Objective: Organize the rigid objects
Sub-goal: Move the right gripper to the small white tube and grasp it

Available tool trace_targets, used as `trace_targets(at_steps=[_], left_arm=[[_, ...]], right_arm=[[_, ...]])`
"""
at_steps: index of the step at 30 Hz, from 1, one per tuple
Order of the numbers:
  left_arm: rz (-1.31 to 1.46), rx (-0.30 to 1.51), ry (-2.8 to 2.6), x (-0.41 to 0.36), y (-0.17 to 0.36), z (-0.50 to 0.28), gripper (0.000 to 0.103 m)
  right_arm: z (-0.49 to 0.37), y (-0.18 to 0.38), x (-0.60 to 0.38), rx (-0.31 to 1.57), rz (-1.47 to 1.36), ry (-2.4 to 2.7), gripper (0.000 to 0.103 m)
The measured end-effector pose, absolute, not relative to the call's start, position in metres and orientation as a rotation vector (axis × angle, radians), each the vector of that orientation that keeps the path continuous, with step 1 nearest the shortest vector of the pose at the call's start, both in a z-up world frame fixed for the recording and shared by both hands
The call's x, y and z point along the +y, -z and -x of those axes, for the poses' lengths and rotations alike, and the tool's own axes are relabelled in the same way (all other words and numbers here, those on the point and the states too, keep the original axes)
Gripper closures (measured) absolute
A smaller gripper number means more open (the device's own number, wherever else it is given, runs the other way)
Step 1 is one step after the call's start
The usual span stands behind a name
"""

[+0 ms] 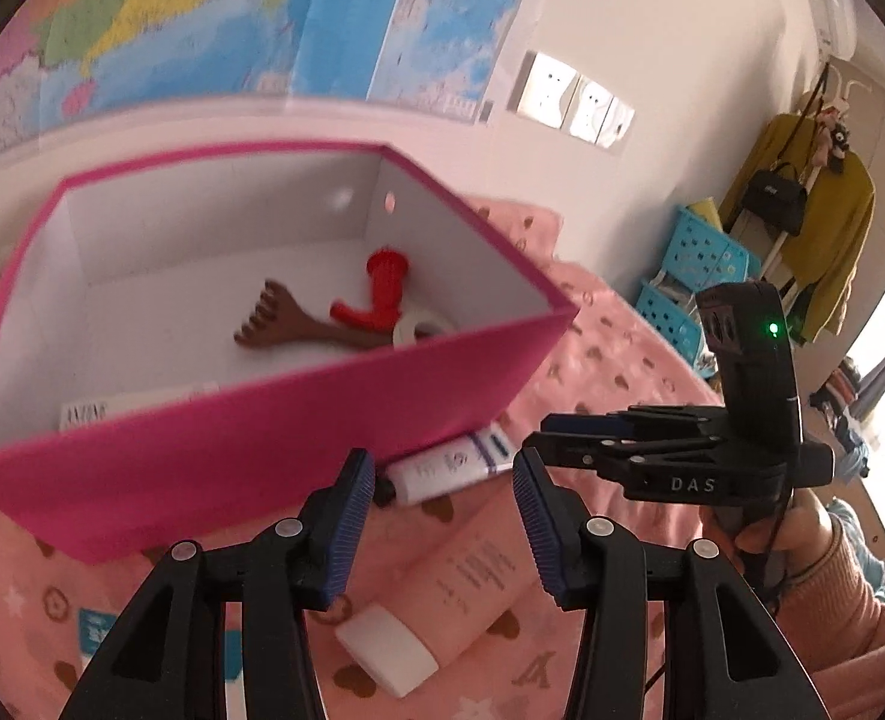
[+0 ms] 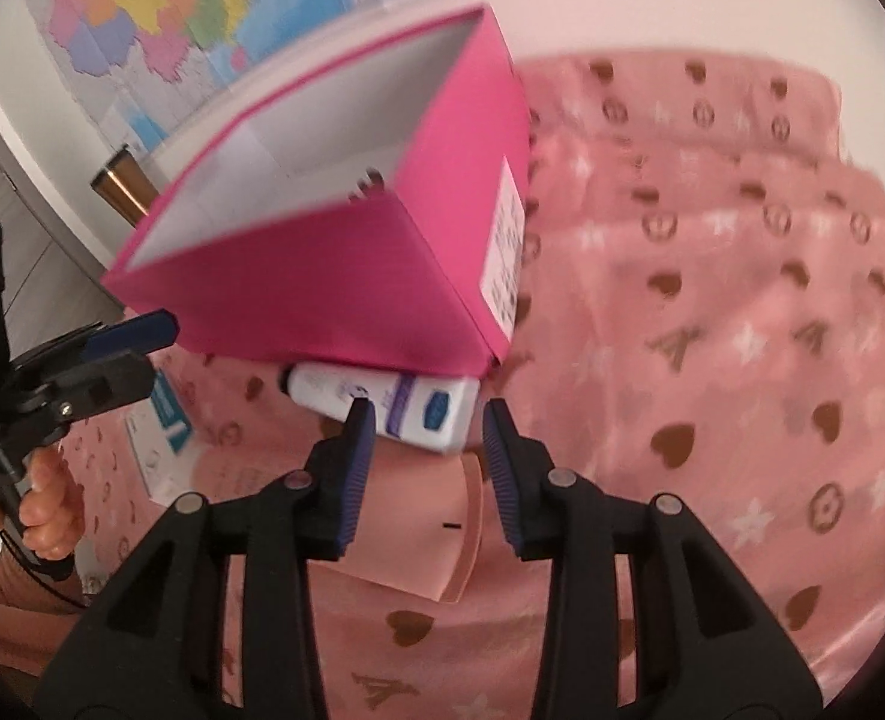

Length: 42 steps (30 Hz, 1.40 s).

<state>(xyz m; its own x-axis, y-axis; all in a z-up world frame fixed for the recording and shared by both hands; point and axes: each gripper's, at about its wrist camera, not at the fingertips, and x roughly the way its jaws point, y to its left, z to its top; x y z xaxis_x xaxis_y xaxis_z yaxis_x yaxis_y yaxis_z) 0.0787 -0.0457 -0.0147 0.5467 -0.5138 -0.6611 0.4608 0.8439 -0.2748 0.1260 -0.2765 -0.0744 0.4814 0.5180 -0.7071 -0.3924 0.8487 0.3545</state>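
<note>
The pink box [image 1: 250,420] stands on the bed [image 2: 712,300], already holding a red toy [image 1: 385,294], a brown rake-like scratcher [image 1: 298,324] and a tape roll [image 1: 418,327], so the step in hand looks like picking up the next items lying outside it. The pink tube [image 1: 472,582] lies at six o'clock from the box, under the left gripper [image 1: 442,534], and the white tube [image 2: 382,405] rests against the box's bottom edge between the tips of the right gripper [image 2: 427,462]. Both grippers stand partly open and empty; next, each likely has to settle over its tube, close, then lift it over the rim.
</note>
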Motion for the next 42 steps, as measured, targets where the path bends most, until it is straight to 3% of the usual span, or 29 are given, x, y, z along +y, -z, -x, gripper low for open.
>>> trace_targets(at_steps=[15, 22, 42], left_arm=[[0.07, 0.902, 0.561, -0.055, 0.045, -0.093, 0.054], [0.059, 0.936, 0.539, -0.061, 0.052, -0.101, 0.054], [0.061, 0.994, 0.545, -0.072, 0.063, -0.113, 0.053]], right_arm=[[-0.096, 0.086, -0.27, 0.977, -0.046, -0.64, 0.063], [-0.119, 0.082, -0.287, 0.924, -0.206, -0.596, 0.063], [-0.134, 0.093, -0.273, 0.932, -0.24, -0.6, 0.058]])
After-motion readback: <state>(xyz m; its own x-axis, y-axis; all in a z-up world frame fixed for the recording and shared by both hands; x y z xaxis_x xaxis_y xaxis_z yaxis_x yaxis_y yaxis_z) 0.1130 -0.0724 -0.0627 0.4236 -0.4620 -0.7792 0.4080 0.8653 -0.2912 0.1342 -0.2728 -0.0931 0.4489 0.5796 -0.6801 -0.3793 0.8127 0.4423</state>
